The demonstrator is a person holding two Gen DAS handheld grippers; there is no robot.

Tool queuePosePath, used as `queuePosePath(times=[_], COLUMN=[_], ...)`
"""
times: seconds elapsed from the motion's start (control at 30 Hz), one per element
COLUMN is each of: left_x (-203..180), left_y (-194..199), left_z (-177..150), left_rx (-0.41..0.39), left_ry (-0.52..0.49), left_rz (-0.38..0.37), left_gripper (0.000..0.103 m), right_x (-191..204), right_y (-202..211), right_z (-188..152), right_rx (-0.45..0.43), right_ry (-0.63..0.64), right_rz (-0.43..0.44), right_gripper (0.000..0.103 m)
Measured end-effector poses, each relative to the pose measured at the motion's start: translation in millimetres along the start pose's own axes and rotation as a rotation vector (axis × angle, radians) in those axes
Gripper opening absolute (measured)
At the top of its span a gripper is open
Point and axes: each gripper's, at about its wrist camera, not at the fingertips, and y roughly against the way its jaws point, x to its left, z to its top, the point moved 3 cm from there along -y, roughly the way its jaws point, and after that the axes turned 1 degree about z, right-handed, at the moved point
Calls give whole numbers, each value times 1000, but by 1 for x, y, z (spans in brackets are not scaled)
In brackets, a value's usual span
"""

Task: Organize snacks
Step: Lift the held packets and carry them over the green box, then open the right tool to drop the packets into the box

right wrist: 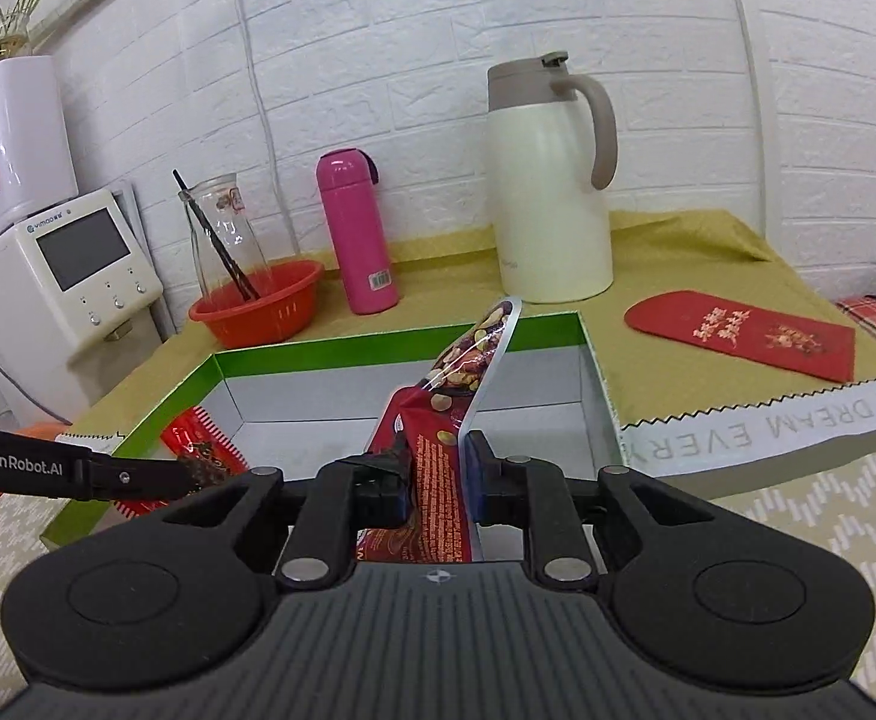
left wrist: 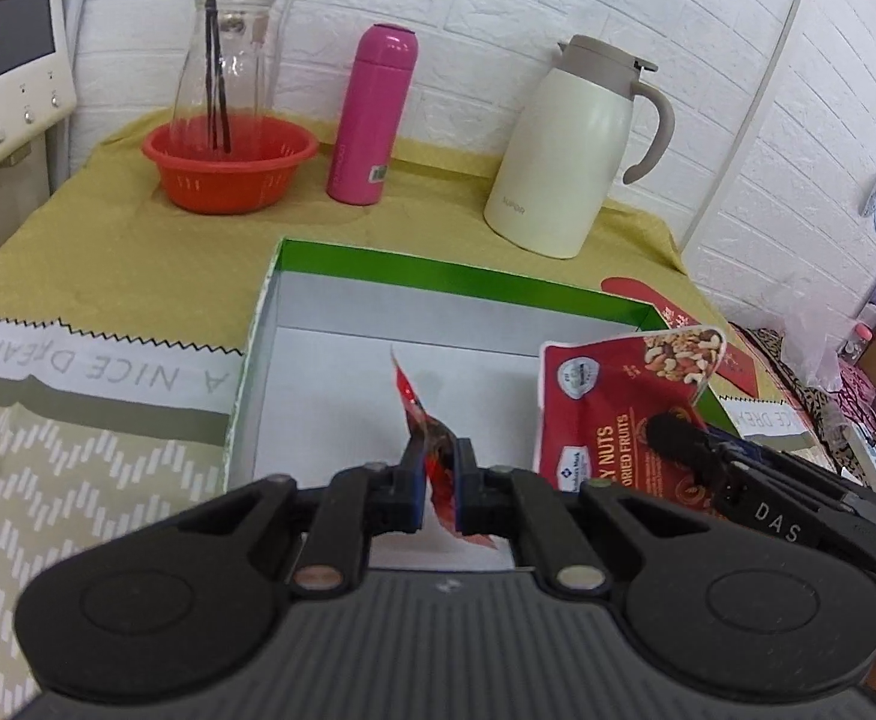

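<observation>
A green-rimmed box [left wrist: 456, 279] with a white inside lies open on the table; it also shows in the right wrist view [right wrist: 378, 351]. My left gripper [left wrist: 438, 483] is shut on a small red snack packet [left wrist: 432, 450] and holds it over the box's near part. The packet shows in the right wrist view [right wrist: 198, 441] at the box's left side. My right gripper [right wrist: 435, 480] is shut on a red bag of nuts and dried fruits [right wrist: 450, 420], held upright over the box. That bag shows in the left wrist view [left wrist: 612, 408] at the box's right side.
At the back stand an orange bowl [left wrist: 228, 165] holding a glass carafe [left wrist: 225, 60], a pink bottle [left wrist: 372, 114] and a cream thermal jug [left wrist: 576, 150]. A red envelope [right wrist: 744, 333] lies right of the box. A white appliance [right wrist: 60, 282] stands at the left.
</observation>
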Motion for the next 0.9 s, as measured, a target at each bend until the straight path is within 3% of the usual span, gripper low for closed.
queuePosePath(times=[0.07,0.1,0.13,0.17,0.27,0.3,0.43,0.77,0.9], left_x=[1,2,3,5,6,6,2,-20,-27], left_y=[-2,0,3,8,18,21,30,86,112], left_z=[1,1,2,3,3,3,-2,-22,-43], left_rx=[-11,-19,-41,-79,-140,-148,-169,-182,-124], left_ry=[-5,-5,0,11,24,19,-12,-31,-11], left_rz=[-8,-11,-2,-1,35,62,137,84,68], left_gripper=[6,34,73,74,85,97,97,97,97], right_x=[5,7,10,12,18,20,24,31,35], right_y=[-7,-8,-6,-3,9,11,17,77,115], right_z=[-1,0,0,1,5,6,3,-2,-15], right_rx=[42,52,37,8,-69,-70,-40,-53,-47], right_ry=[23,42,64,87,156,172,251,274,287], right_rz=[22,21,16,8,-10,-11,-35,-51,-71], right_gripper=[44,55,67,99,103,103,103,103,103])
